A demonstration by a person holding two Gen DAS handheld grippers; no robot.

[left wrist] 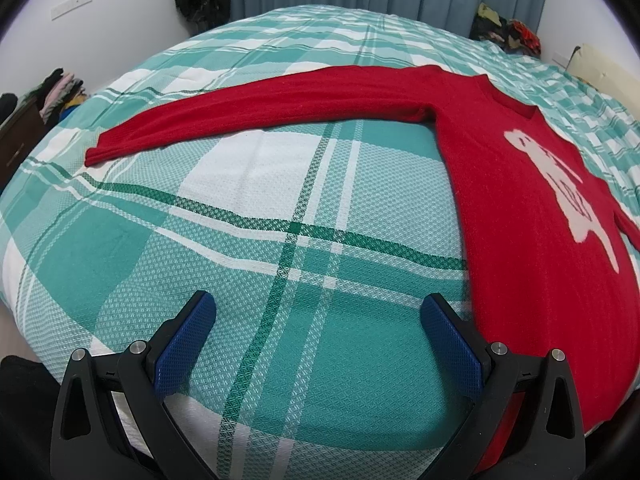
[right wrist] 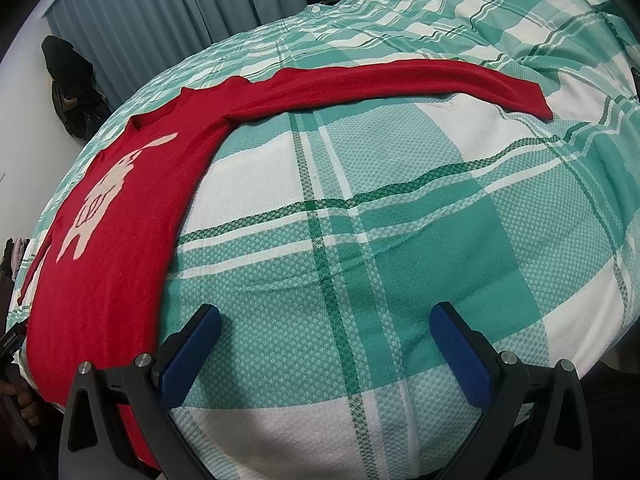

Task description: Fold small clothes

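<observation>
Left wrist view: the left gripper (left wrist: 318, 334) hangs with its jaws apart and empty over the plaid bedspread (left wrist: 248, 240) near the bed's near edge. The red sweater (left wrist: 532, 240) lies flat, front up, its hem at that edge, one sleeve (left wrist: 256, 116) stretched straight out sideways.

Right wrist view: the right gripper (right wrist: 326, 344) is likewise spread and holds nothing, just beside the sweater's body (right wrist: 108, 248); the other sleeve (right wrist: 400, 80) extends outward. Folding looks not yet begun; next, each gripper probably needs to pinch a cuff and carry it inward.
</observation>
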